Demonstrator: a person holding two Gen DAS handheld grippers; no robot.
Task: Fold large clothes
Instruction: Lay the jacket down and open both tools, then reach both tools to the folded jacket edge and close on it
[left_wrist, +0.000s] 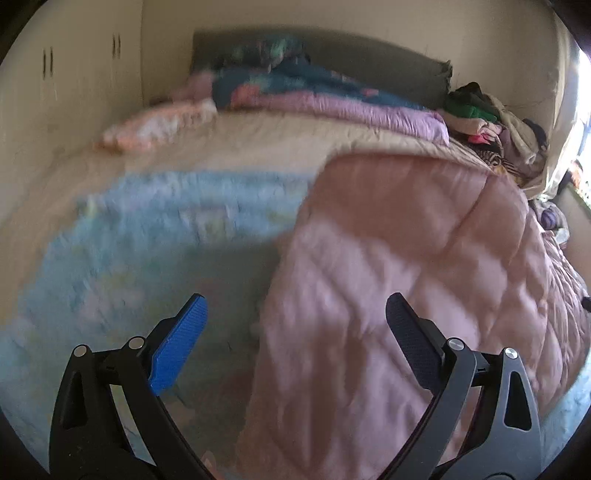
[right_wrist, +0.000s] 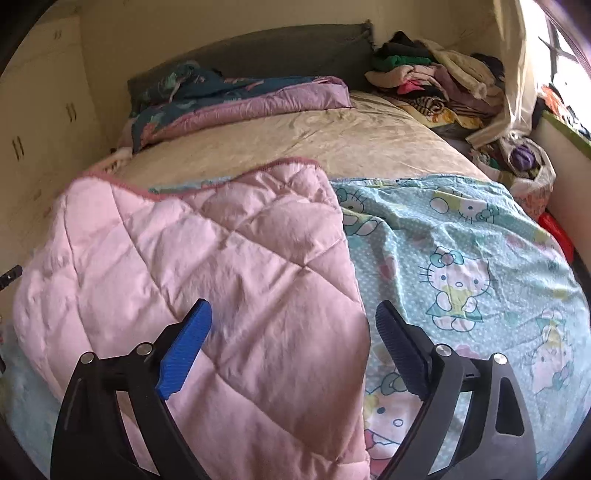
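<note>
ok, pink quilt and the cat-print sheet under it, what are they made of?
Pink quilt: looks like padded woven fabric, matte, going by the stitched diamond quilting and puffy cells; the filling cannot be seen. Cat-print sheet: thin printed woven cloth, probably cotton or a blend, matte, lying flat with fine wrinkles.
</note>
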